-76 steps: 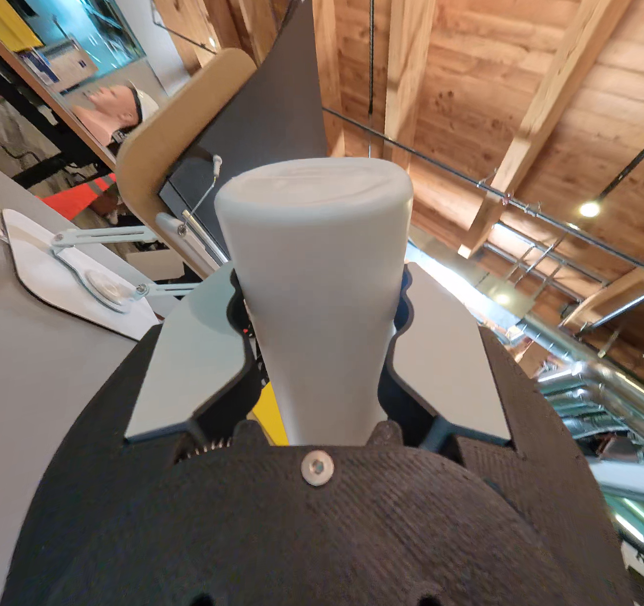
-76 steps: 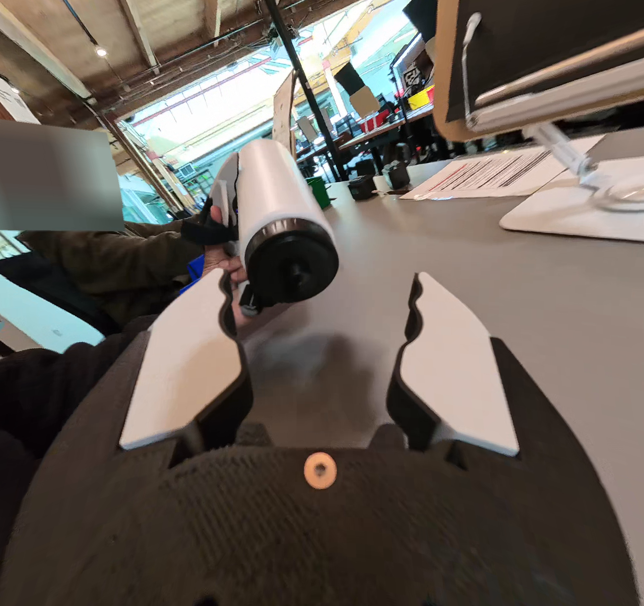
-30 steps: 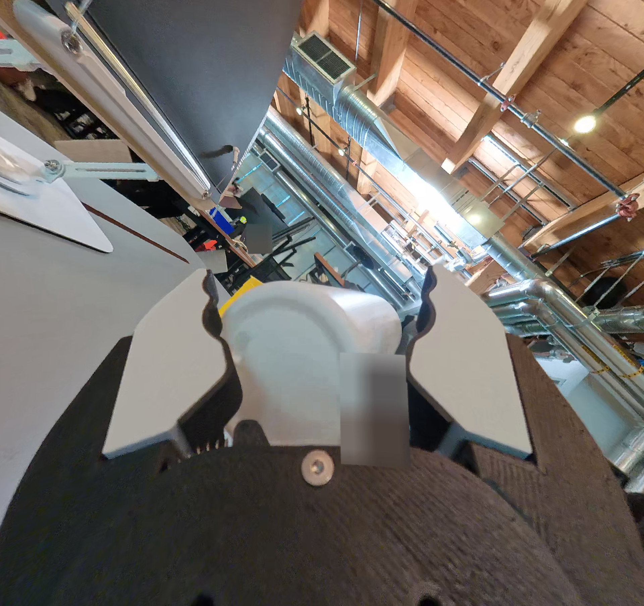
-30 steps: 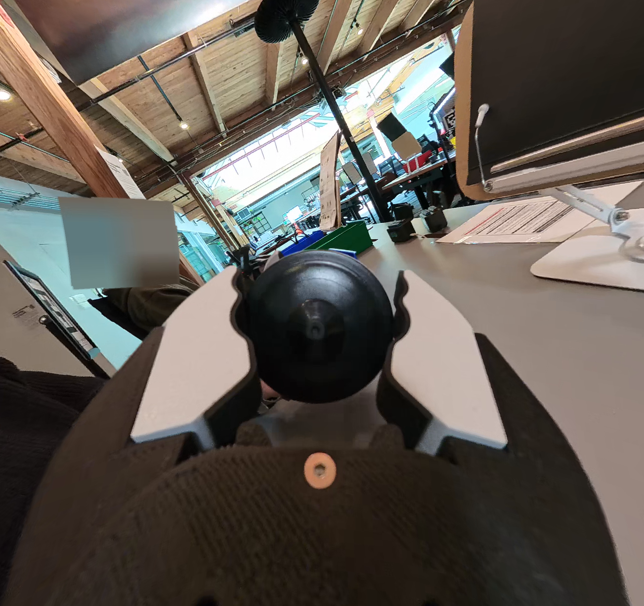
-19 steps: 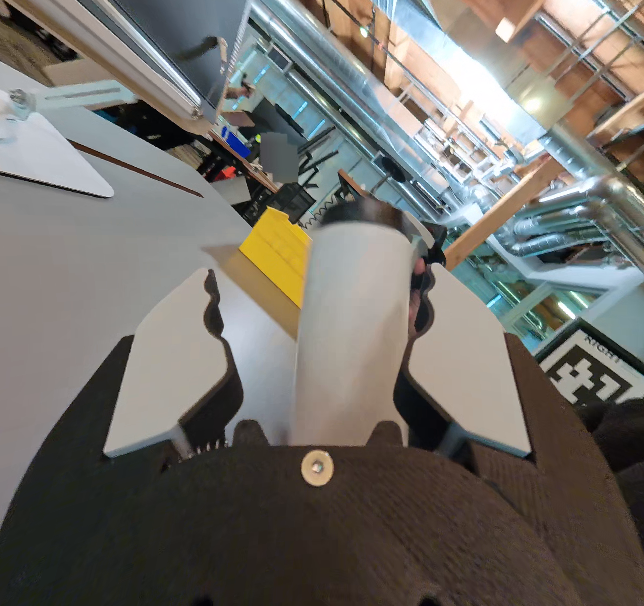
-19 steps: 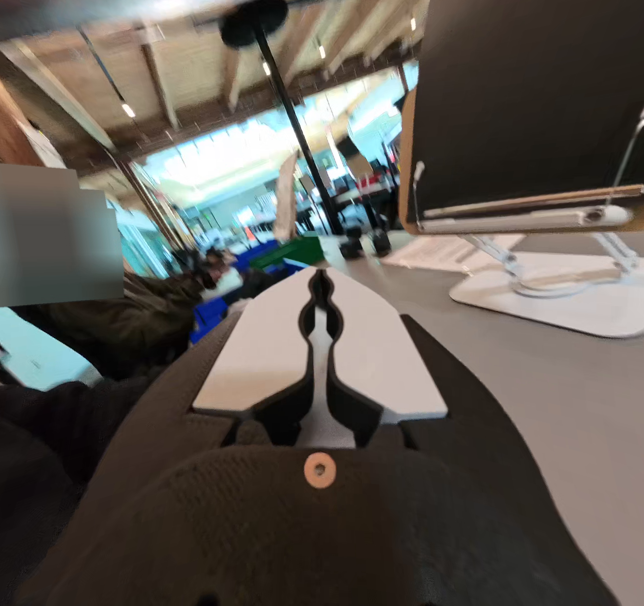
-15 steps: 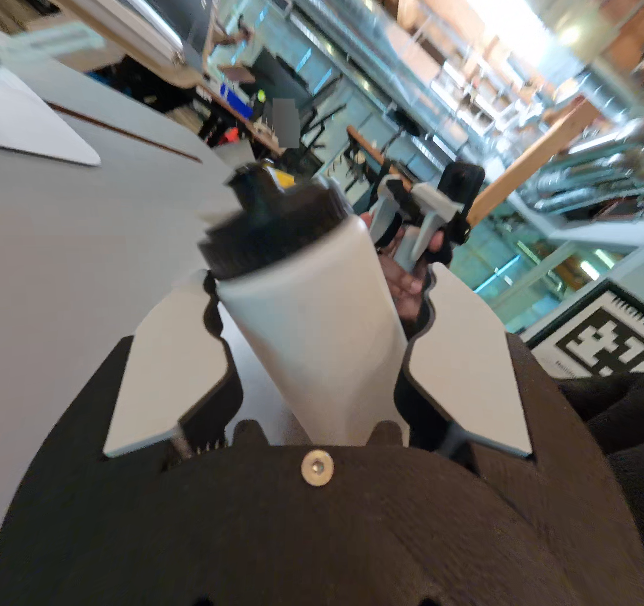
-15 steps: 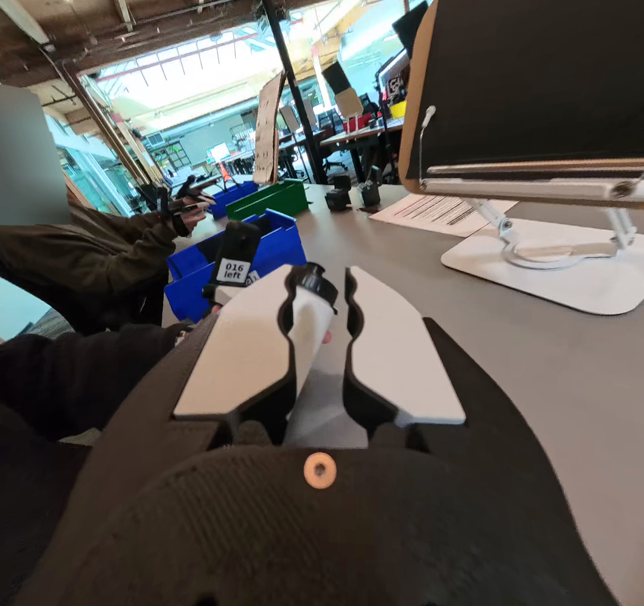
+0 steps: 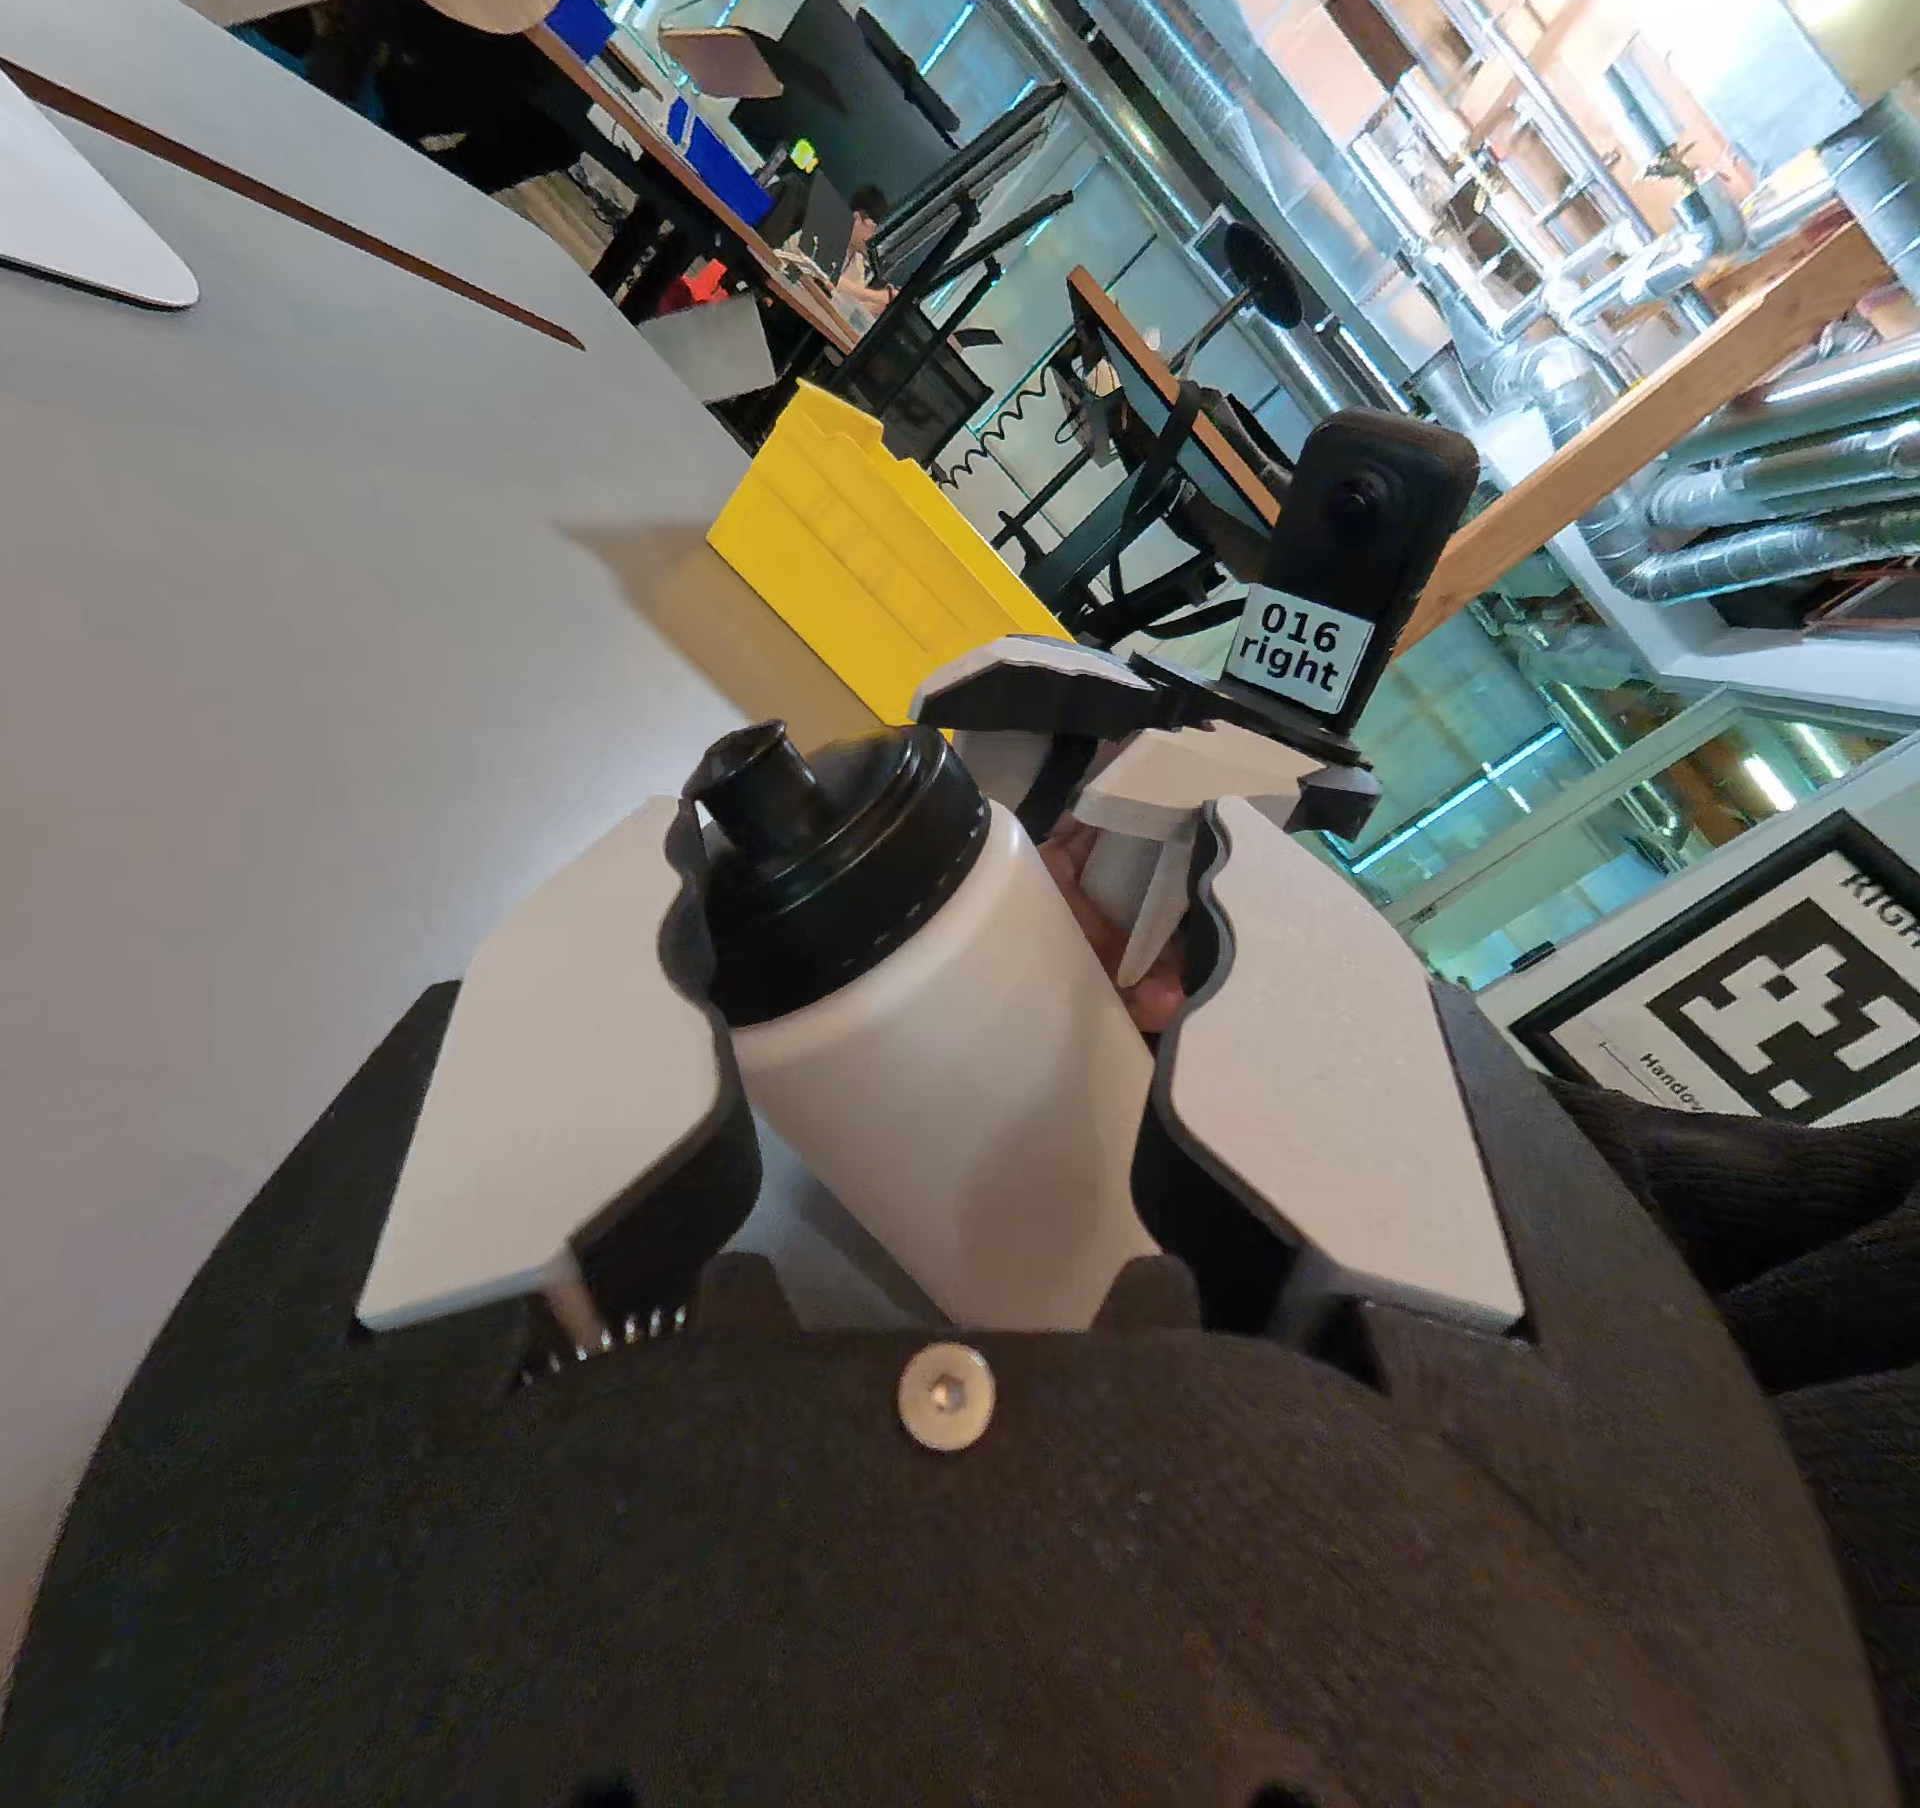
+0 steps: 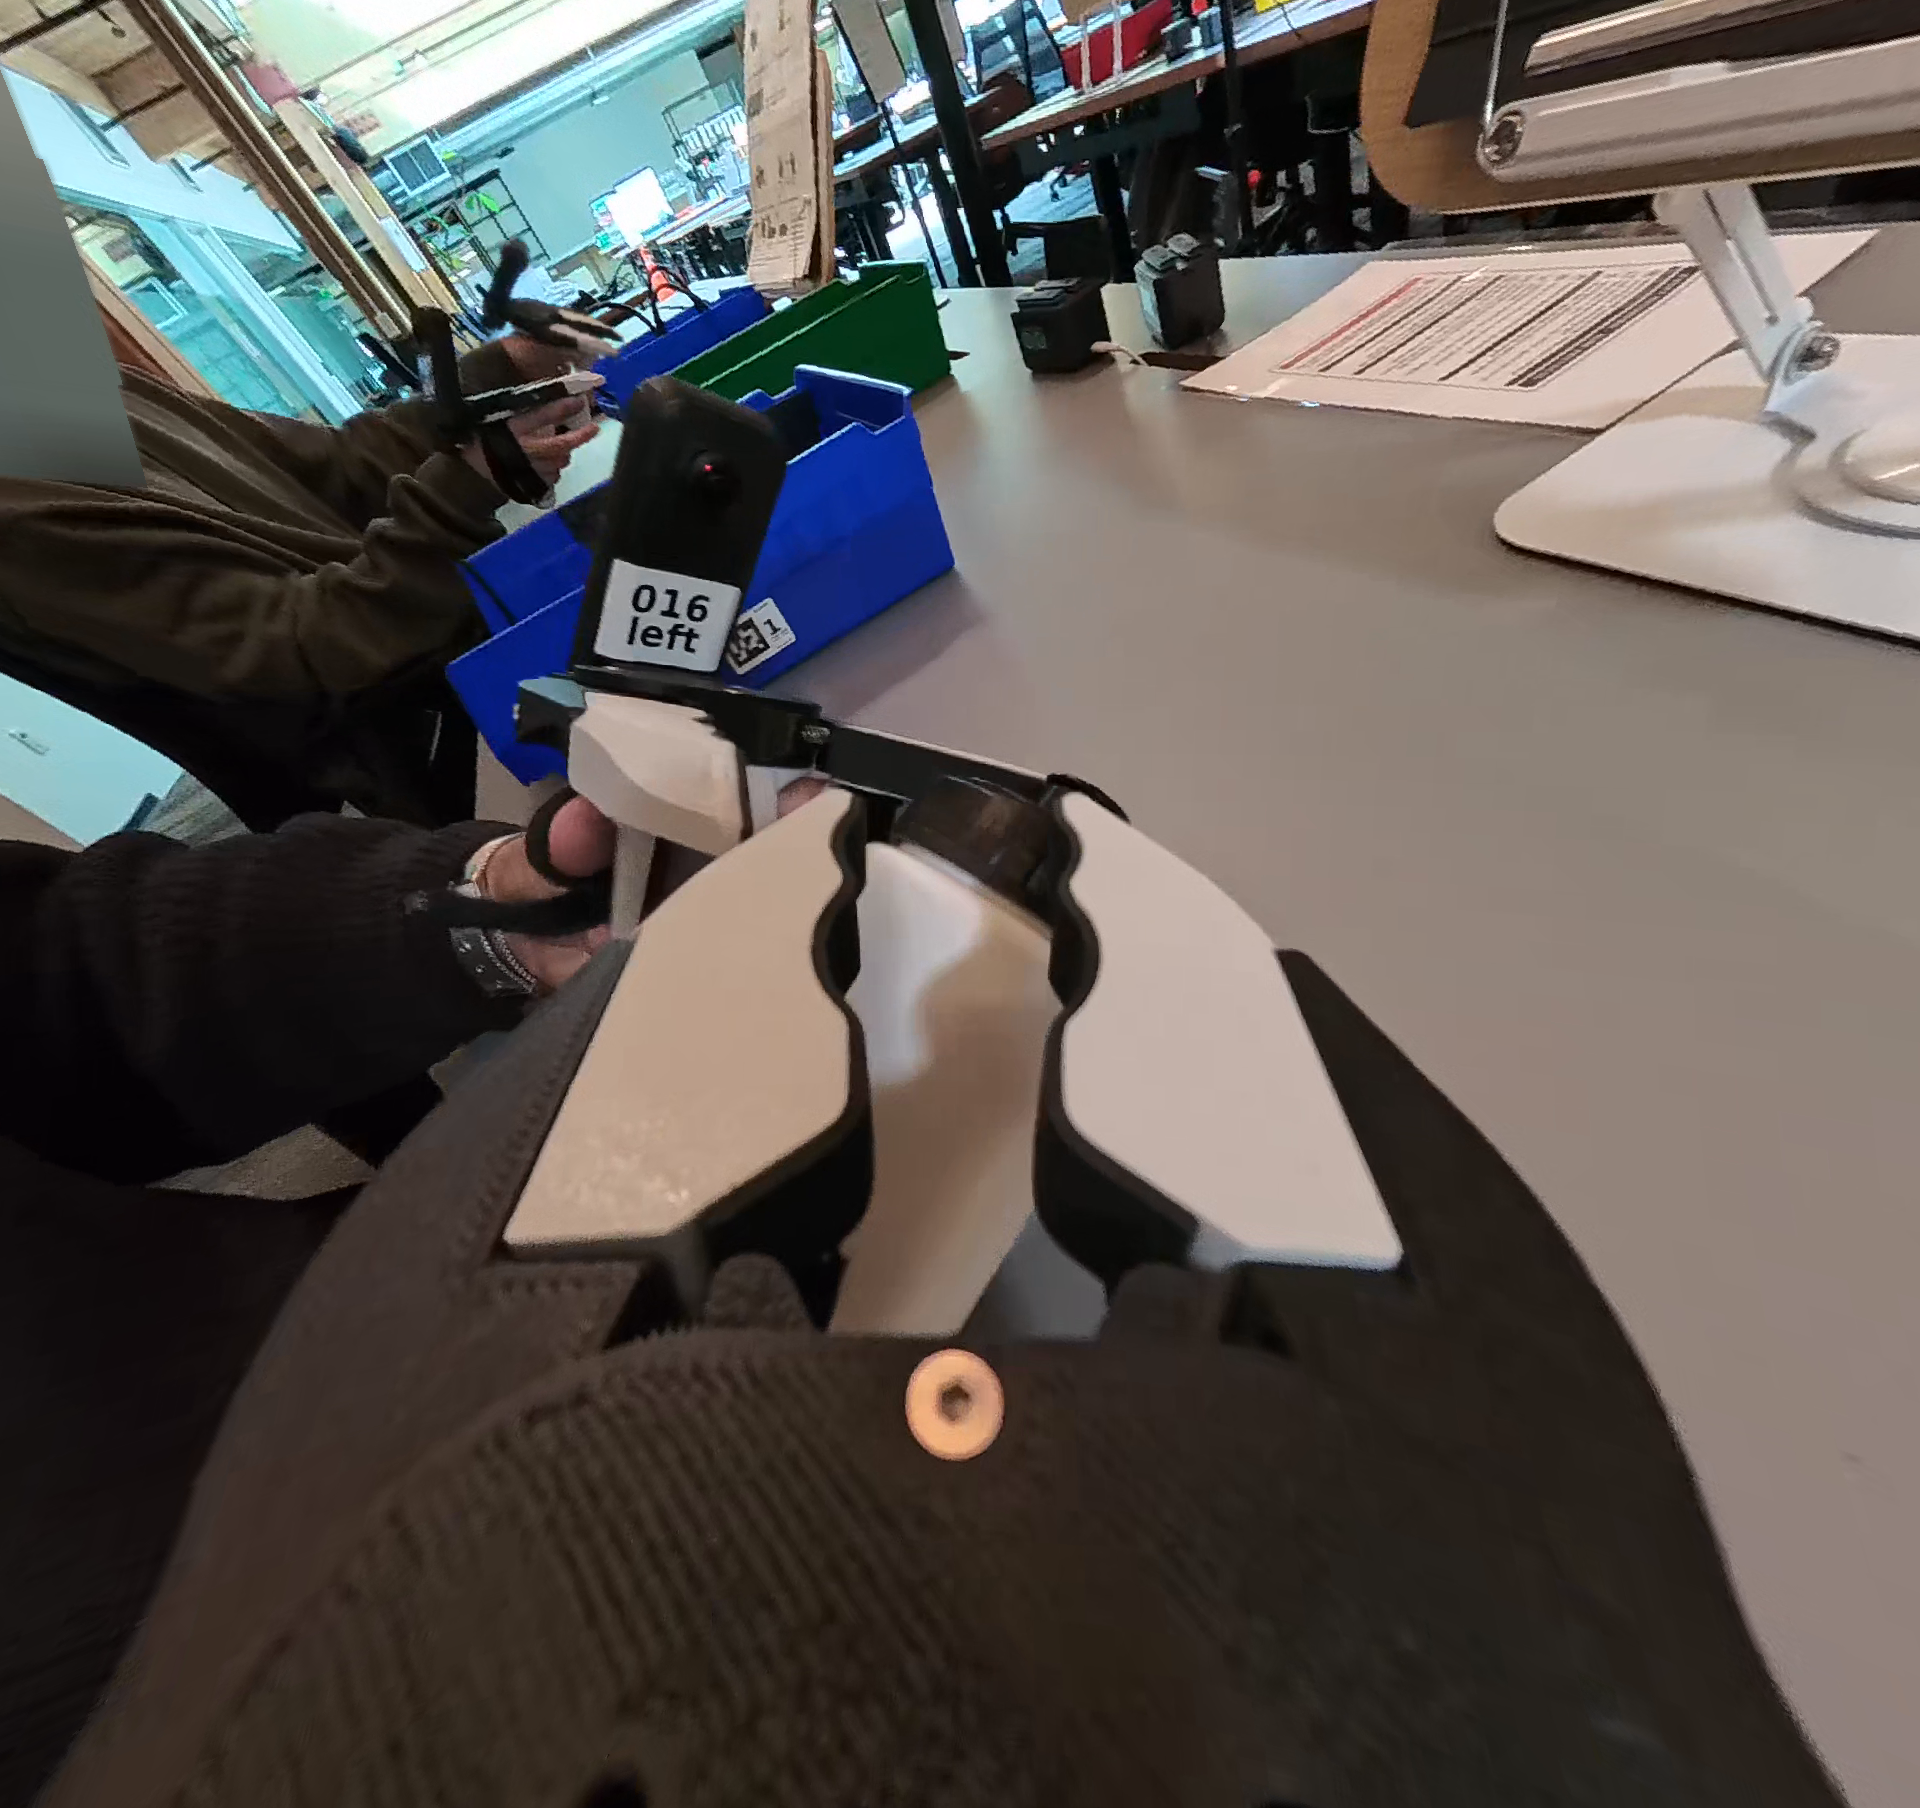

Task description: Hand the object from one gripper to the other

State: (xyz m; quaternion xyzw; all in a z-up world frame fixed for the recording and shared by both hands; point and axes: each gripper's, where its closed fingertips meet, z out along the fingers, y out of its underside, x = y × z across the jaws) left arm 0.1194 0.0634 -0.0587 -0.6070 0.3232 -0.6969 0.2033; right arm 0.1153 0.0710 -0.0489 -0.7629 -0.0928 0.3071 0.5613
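A white bottle (image 9: 935,1083) with a black cap (image 9: 831,854) sits between the fingers of my left gripper (image 9: 940,823), which is shut on its body just below the cap. My right gripper (image 9: 1049,750) is right behind the cap. Its fingers are close together and hold nothing. In the right wrist view the bottle (image 10: 935,979) shows through the narrow gap of my right gripper (image 10: 956,802), lying beyond and under the fingers. The left gripper's finger (image 10: 831,740) reaches across to the cap.
Below is a grey table (image 9: 260,615) with a yellow bin (image 9: 862,553) at its far edge. The right wrist view shows a blue bin (image 10: 852,532), a green bin (image 10: 831,335), a white monitor stand base (image 10: 1714,532), a printed sheet (image 10: 1507,324) and another person's hands (image 10: 520,387). Less than 4 cm separates the two grippers' tips.
A second ago both grippers were around the bottle and pointed up at the ceiling. The right gripper has come off the cap and narrowed. The left keeps the bottle; both now tilt toward the table.
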